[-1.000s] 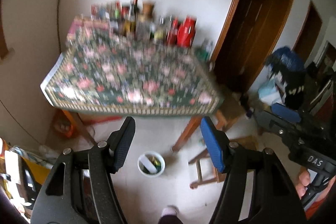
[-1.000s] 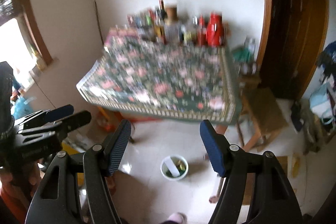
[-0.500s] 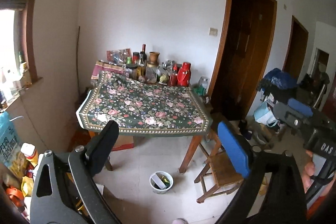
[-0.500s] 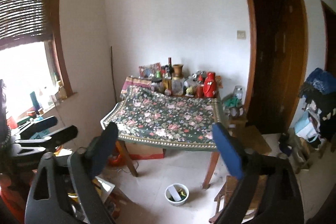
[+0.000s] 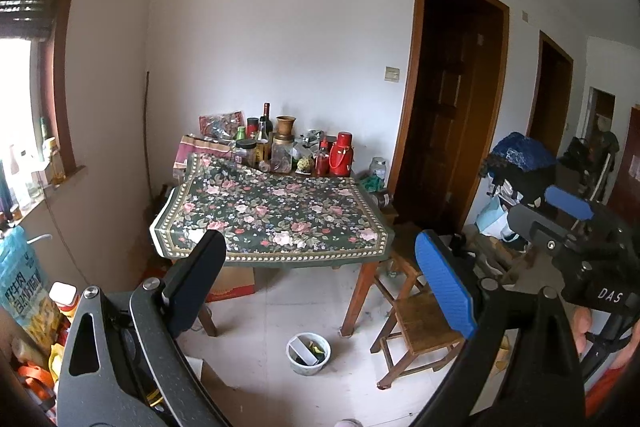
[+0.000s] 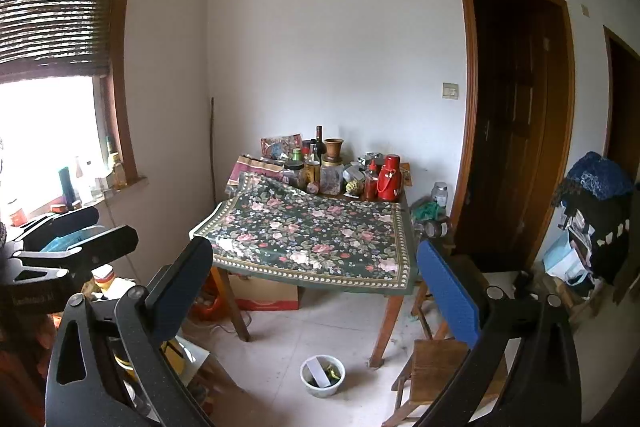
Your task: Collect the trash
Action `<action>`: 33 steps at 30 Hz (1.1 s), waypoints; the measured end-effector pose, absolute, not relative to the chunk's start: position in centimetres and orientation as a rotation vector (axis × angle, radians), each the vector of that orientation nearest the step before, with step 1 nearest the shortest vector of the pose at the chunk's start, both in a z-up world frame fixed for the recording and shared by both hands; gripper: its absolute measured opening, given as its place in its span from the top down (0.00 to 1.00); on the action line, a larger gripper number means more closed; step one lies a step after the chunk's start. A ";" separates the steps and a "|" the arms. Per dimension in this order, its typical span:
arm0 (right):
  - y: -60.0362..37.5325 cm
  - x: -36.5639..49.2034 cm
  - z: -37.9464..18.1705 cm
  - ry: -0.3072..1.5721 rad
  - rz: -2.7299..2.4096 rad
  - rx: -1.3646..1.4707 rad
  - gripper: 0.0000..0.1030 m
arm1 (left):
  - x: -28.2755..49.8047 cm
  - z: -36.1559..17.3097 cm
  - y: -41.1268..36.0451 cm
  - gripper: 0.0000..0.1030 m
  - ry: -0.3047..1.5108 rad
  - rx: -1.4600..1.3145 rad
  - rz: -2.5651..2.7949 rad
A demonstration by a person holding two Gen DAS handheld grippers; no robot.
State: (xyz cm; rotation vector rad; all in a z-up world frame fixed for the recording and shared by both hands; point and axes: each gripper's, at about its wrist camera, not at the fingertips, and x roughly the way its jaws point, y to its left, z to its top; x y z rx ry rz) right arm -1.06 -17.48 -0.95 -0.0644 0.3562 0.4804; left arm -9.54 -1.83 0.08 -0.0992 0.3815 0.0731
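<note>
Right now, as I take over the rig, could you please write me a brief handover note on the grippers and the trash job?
Left gripper: jaws wide open, nothing between them.
Right gripper: jaws have just been opening; empty too.
Both are held back from the table, pointing slightly down toward it.
White bin stands on the floor by the table's front leg, beside the wooden stool; it already holds a white strip and small scraps.
Tablecloth's open area shows no loose trash; bottles and jars crowd the far edge.
Left: I cannot tell whether any trash remains; look around first.
</note>
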 end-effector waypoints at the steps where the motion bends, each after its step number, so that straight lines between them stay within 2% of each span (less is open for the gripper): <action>1: -17.6 -1.5 -1.0 0.356 0.480 -0.064 0.01 | -9.5 0.1 -1.9 0.07 0.382 -0.092 0.071; 20: -17.5 -1.9 -1.0 0.382 0.480 -0.078 0.01 | -9.2 -0.1 -2.1 0.07 0.378 -0.082 0.053; 24: -17.5 -1.8 -1.0 0.385 0.478 -0.076 0.01 | -9.4 -0.2 -2.1 0.02 0.375 -0.083 0.054; 33: -17.6 -1.6 -0.9 0.398 0.466 -0.070 0.01 | -9.3 -0.4 -2.1 0.02 0.372 -0.087 0.040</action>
